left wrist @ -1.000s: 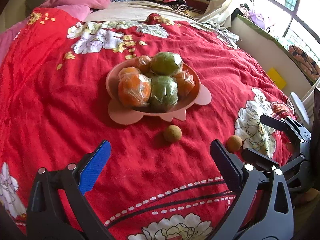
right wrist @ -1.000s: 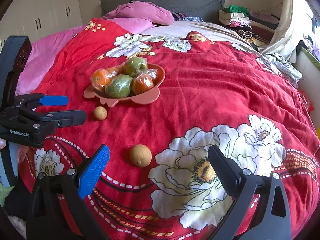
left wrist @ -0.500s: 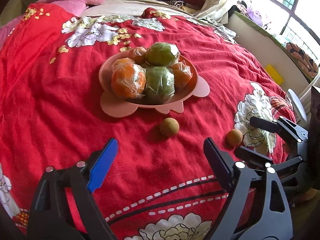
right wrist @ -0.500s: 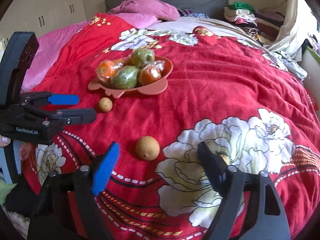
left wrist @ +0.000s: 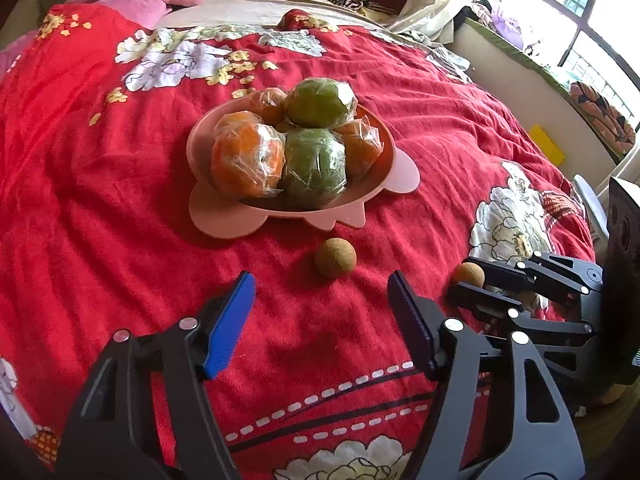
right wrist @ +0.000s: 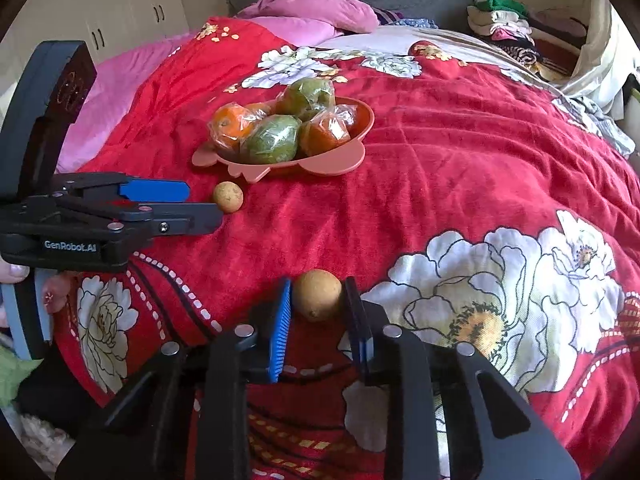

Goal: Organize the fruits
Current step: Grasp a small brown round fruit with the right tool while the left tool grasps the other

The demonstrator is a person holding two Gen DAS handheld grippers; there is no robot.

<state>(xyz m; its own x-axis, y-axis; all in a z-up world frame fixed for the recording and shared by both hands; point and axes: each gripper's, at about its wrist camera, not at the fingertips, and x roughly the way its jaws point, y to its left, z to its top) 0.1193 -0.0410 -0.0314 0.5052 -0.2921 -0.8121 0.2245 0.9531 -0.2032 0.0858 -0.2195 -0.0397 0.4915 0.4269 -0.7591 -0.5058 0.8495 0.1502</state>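
A pink plate (left wrist: 224,220) (right wrist: 340,160) on the red bedspread holds several plastic-wrapped orange and green fruits (left wrist: 312,164). A small brown round fruit (left wrist: 335,258) (right wrist: 228,197) lies just in front of the plate. My left gripper (left wrist: 320,312) (right wrist: 200,204) is open and empty, just short of that fruit. A second brown fruit (right wrist: 318,295) (left wrist: 468,274) sits between the pads of my right gripper (right wrist: 318,304), which is shut on it at the bedspread's surface.
The red floral bedspread (right wrist: 460,152) covers the bed. Pink pillows (right wrist: 312,10) and folded clothes (right wrist: 500,20) lie at the far end. A window ledge (left wrist: 532,76) runs along the right of the bed.
My right gripper moved forward around the near brown fruit and closed on it. My left gripper moved closer to the other brown fruit and narrowed a little.
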